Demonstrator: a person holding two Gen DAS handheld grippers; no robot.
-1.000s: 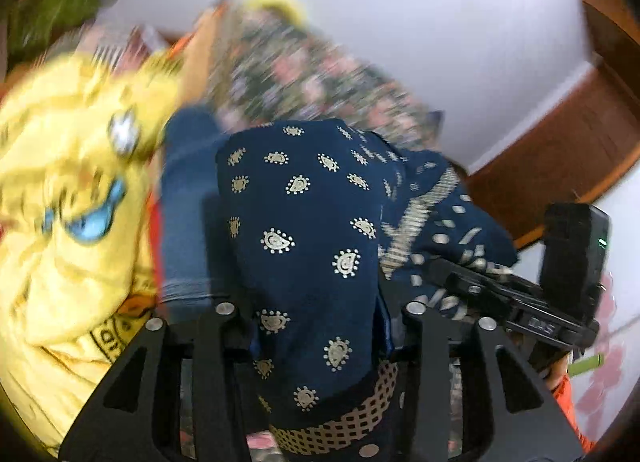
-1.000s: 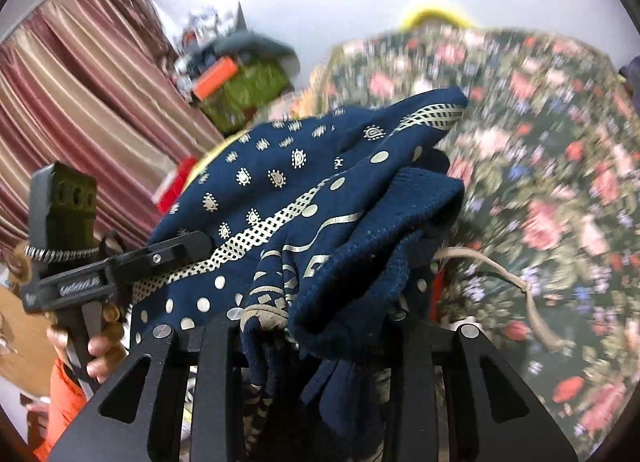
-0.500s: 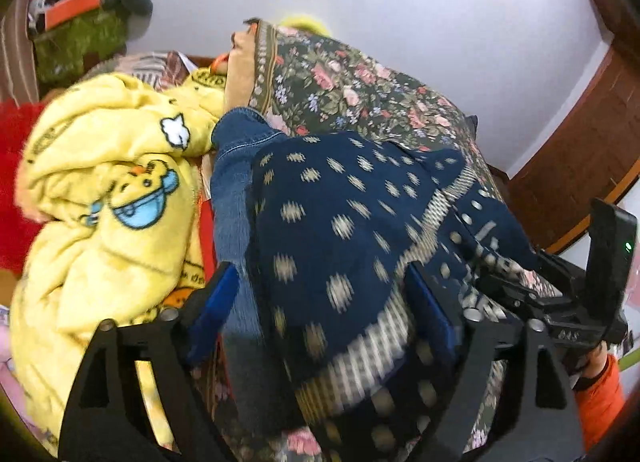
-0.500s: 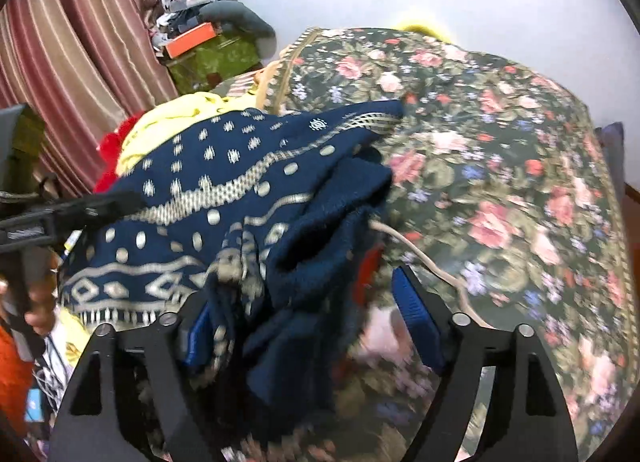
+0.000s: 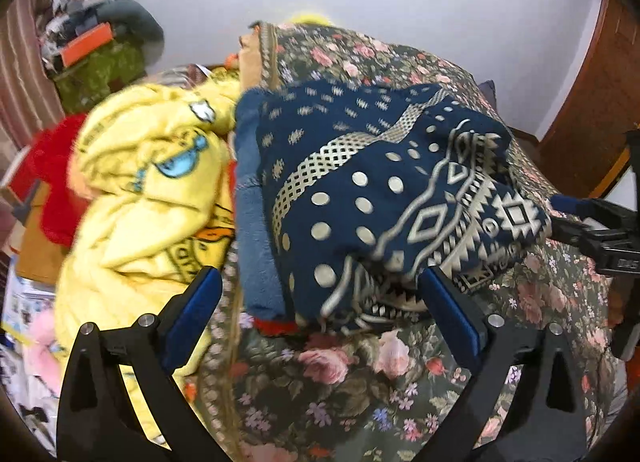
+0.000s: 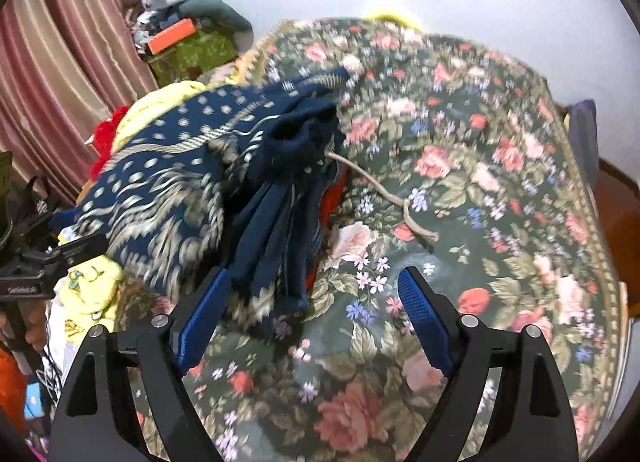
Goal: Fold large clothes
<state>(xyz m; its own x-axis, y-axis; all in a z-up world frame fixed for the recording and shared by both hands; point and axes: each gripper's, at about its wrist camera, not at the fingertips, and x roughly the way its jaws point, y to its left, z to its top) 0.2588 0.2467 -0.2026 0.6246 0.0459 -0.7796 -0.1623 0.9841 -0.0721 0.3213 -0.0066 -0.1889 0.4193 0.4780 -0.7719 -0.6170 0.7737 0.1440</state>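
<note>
Released since a second ago: both tools have let go and backed off. Navy patterned garment [image 5: 372, 190] lies bundled on the pile, over denim [image 5: 256, 246] and beside the yellow blanket [image 5: 144, 182], on the floral bedspread [image 6: 460, 222]. Left gripper [image 5: 320, 302] spread, holding nothing — right gripper [image 6: 316, 302] likewise. Judgement: this piece looks folded and stacked; the yellow blanket seems unfolded. Room — white wall [image 5: 440, 2], striped curtain [image 6: 60, 62], cluttered corner.

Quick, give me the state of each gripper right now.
Left gripper: open, holding nothing; the navy patterned garment lies on the floral bedspread just ahead.
Right gripper: open, holding nothing.
</note>
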